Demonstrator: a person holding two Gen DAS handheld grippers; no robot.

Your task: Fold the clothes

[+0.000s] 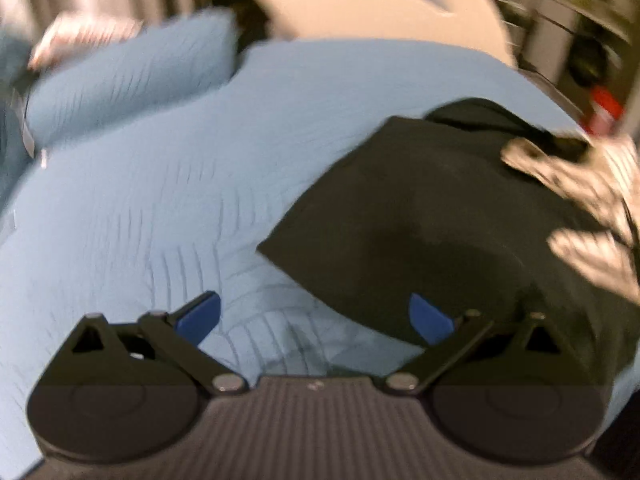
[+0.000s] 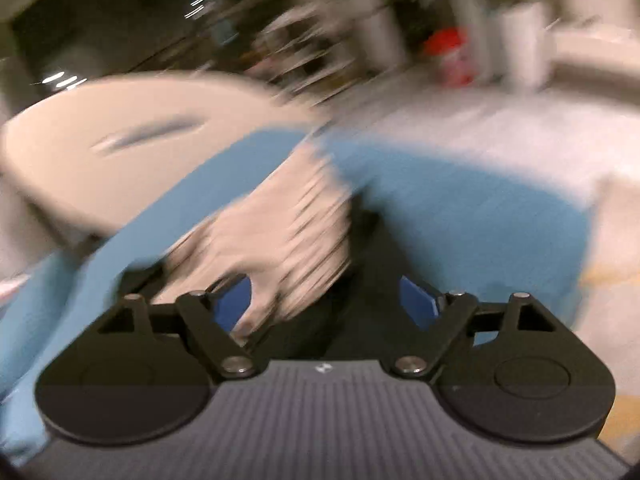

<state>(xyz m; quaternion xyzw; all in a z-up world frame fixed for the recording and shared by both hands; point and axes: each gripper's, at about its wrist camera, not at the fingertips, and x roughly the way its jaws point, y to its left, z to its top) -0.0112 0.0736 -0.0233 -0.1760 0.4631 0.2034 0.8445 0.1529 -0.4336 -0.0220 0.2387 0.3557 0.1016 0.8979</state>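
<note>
Black garment (image 1: 420, 216) lies on blue cover (image 1: 180, 184), striped cloth (image 1: 592, 200) overlapping its far side. Soft, light, floppy; likely best pinched at near corner. Left gripper (image 1: 316, 316) and right gripper (image 2: 324, 300) jaws spread, empty.

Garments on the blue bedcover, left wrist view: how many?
2. A black garment lies on the bedcover at centre-right, ahead of the left gripper. A black-and-white patterned garment overlaps its far right edge. Blur may hide more.
</note>
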